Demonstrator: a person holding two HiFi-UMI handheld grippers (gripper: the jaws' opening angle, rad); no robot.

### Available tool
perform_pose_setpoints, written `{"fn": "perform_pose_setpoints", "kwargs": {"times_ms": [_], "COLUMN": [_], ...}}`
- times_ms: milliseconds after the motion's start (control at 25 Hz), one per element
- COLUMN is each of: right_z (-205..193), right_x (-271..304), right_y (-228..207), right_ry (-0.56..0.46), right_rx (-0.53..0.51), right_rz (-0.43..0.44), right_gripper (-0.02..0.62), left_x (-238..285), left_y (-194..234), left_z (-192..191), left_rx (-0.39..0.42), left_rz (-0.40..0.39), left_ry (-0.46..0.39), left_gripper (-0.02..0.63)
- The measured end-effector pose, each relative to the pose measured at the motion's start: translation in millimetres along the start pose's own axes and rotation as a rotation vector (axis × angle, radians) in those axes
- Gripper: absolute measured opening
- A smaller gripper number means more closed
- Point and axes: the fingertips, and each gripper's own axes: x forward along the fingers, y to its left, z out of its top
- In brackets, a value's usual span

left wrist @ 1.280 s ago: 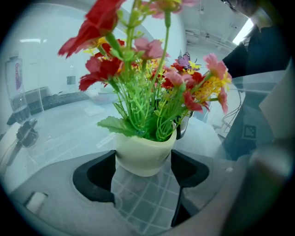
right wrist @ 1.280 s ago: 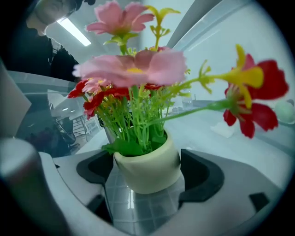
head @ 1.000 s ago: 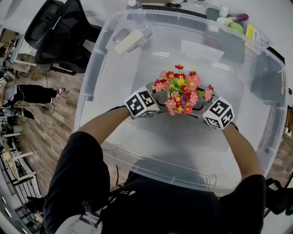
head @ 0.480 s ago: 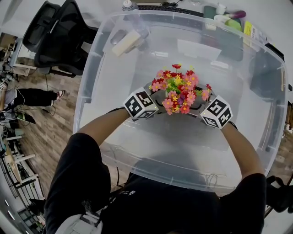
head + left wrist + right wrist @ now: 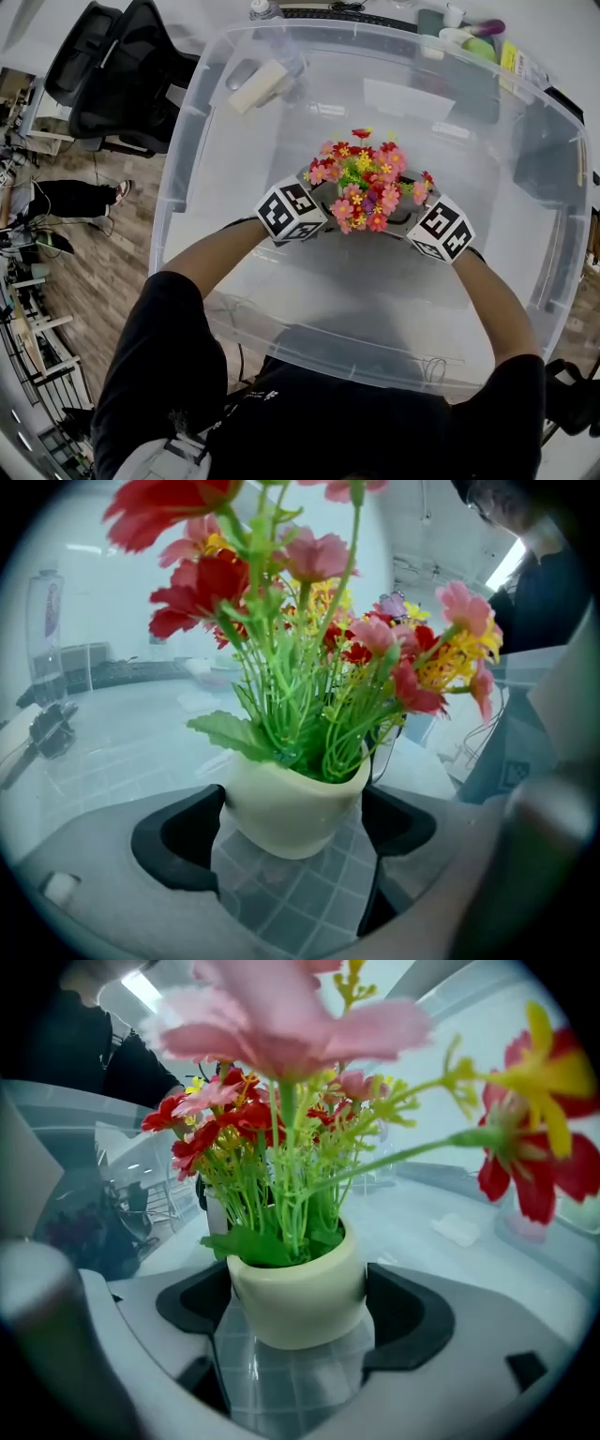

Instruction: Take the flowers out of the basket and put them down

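**Two grippers, one pot of flowers**

The left gripper (image 5: 295, 822) has its jaws spread wide. They have just been opening, and the cream pot (image 5: 289, 799) stands between them with its sides just beside the dark pads, not squeezed. The right gripper (image 5: 300, 1309) comes at the same pot from the other side. Its jaws are likewise wide, with the pot between them and the pads close at its wall. Neither has a grip on it.

The flowers (image 5: 364, 176) rise upright out of the pot — red, pink and yellow heads on green stems, spreading over the front of both grippers. A clear gridded floor shows under the pot; I can't tell whether the pot rests on it or hangs just above.

All this sits near the middle of a big clear tub (image 5: 184, 159). The person's forearms reach in over its near rim. Toward the far left corner a pale block (image 5: 259, 86) shows through the plastic, and a black chair (image 5: 112, 66) stands beyond the tub's left side.
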Motion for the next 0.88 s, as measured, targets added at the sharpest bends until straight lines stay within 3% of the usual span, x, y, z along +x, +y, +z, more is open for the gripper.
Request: {"fn": "perform_pose_setpoints", "kwargs": {"times_ms": [880], "right_z": [2.5], "right_x": [-1.1], "right_y": [-3.8], "right_ry": [-0.025], "right_rx": [0.008], "right_rz": [-0.025], "right_gripper": [0.445], "left_x": [-0.3], "left_y": [1.6], "left_z": [4.1], "left_rx": [-0.009], "left_rz": [0.035], "left_ry": [-0.022], "left_gripper": [0.456]}}
